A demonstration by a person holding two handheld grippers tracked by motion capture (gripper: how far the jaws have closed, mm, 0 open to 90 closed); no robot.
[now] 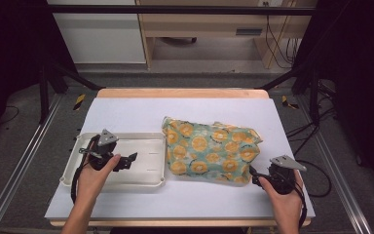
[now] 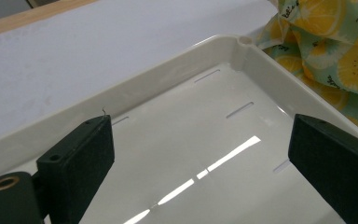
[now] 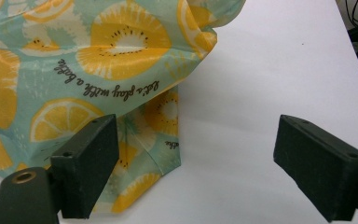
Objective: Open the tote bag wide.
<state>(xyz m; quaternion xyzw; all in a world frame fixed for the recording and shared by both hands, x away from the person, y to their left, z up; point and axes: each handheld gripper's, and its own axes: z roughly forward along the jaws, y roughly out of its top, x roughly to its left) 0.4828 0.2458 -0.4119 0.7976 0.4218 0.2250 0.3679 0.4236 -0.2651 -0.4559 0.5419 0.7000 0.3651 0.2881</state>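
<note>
Right gripper (image 3: 191, 158) stood wide open, empty, at the cloth's (image 1: 209, 148) near right corner; cloth lay crumpled just beside the tray (image 1: 78, 146). Left gripper (image 2: 200, 158) gaped empty over it. Best: pinch the corner's hem squarely.

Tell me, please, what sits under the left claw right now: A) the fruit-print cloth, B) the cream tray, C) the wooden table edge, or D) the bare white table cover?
B: the left claw hangs with open jaws over the cream tray, and the fruit-print cloth lies beside that tray.
</note>
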